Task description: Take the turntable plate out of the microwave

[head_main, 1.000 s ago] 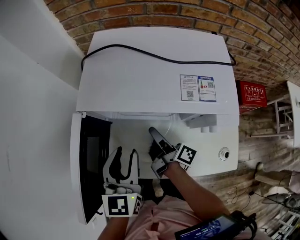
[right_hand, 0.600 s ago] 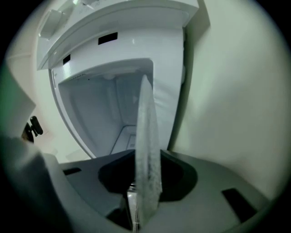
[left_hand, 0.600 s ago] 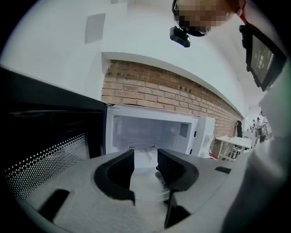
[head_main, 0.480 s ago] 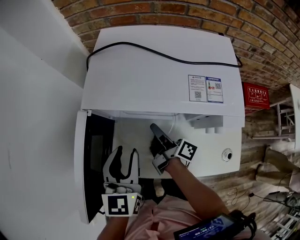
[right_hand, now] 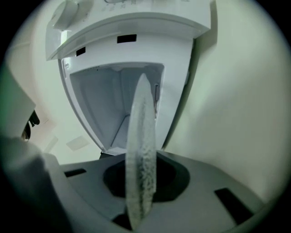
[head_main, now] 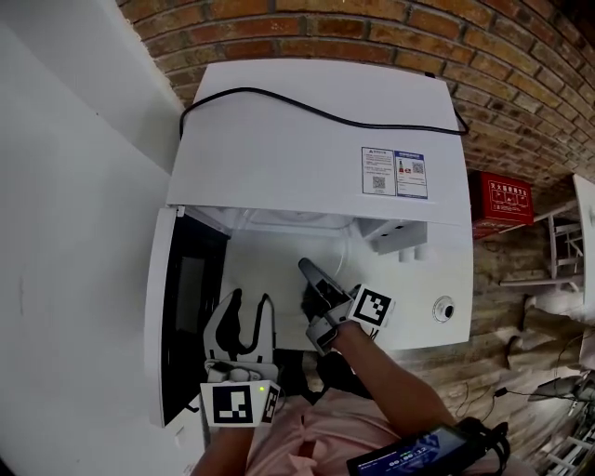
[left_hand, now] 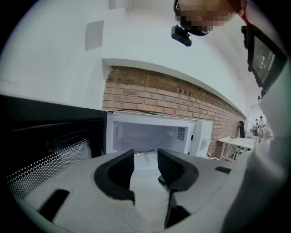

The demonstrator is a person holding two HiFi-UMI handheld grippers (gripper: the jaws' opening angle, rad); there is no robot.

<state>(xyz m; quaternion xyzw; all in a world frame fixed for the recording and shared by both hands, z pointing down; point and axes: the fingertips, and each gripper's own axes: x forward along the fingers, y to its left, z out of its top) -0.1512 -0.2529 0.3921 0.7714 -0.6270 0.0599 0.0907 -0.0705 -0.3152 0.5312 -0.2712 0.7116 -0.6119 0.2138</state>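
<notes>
Right gripper view: my right claw (right_hand: 144, 182) lies rolled onto its side. Its jaws have just been closing. They now stand narrow and pinch the rim of the glass turntable plate (right_hand: 142, 136). The plate shows edge-on between the pads and runs from them toward the open cavity (right_hand: 104, 104) of the white microwave (right_hand: 150, 27). I cannot tell whether the plate rests on the cavity floor or hangs clear of it.

In the left gripper view my left claw (left_hand: 145, 157) holds nothing. Its jaws stand wide apart with only air between them, and it points at the cavity mouth from a little way out. The open door (left_hand: 45, 154) swings out on its left, and the dotted mesh of its window is close by.

In the head view the left claw hangs in front of the oven, just beside the door's inner face. The right claw reaches in under the front edge of the casing, so the plate itself is hidden from above. A round knob (head_main: 444, 308) sits on the control panel to the right of the opening. Farther back, a black power cord (head_main: 316, 112) trails across the flat top, and two stickers (head_main: 395, 174) lie near the right edge. Behind the oven is a brick wall (head_main: 372, 28), with a red box (head_main: 502, 196) against it at the right.
</notes>
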